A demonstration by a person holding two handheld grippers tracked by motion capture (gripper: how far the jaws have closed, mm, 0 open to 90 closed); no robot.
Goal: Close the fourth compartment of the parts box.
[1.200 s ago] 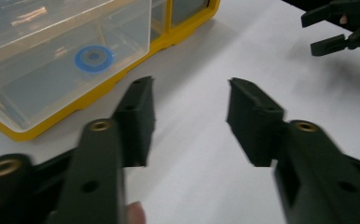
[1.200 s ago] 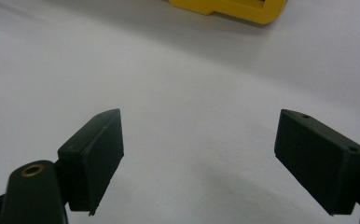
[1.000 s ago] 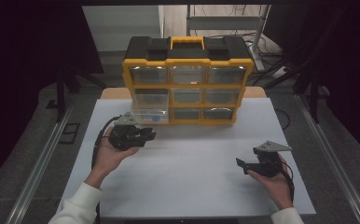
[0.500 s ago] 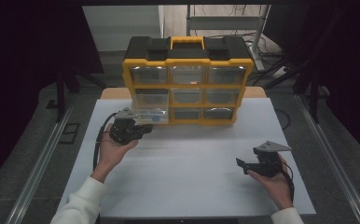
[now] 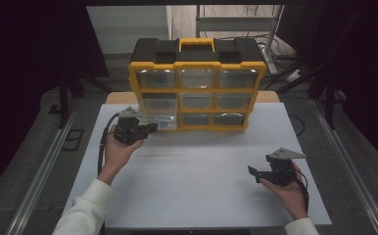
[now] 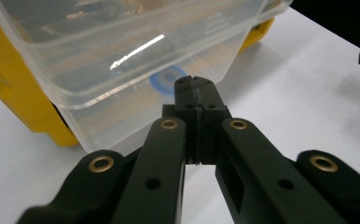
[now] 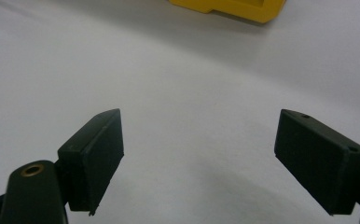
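Organizer: I see the yellow organizer [image 5: 197, 83] at 12 o'clock on my white table [image 5: 201, 186], its clear drawers in three rows.
Drawer: the clear drawer [image 5: 157, 122] at its bottom left sticks out of its slot.
Left gripper: my left gripper [image 6: 197, 88] sits at 10 o'clock, jaws pressed together, tips at the drawer's front wall.
Right gripper: my right gripper [image 7: 199, 154] rests at 4 o'clock over bare table, jaws wide apart, holding nothing.

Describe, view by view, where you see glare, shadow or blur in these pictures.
Left gripper view: a white glare streak on the clear drawer, near jaws blurred. Right gripper view: soft shadow under the yellow organiser. High view: dark surroundings, bright white table.
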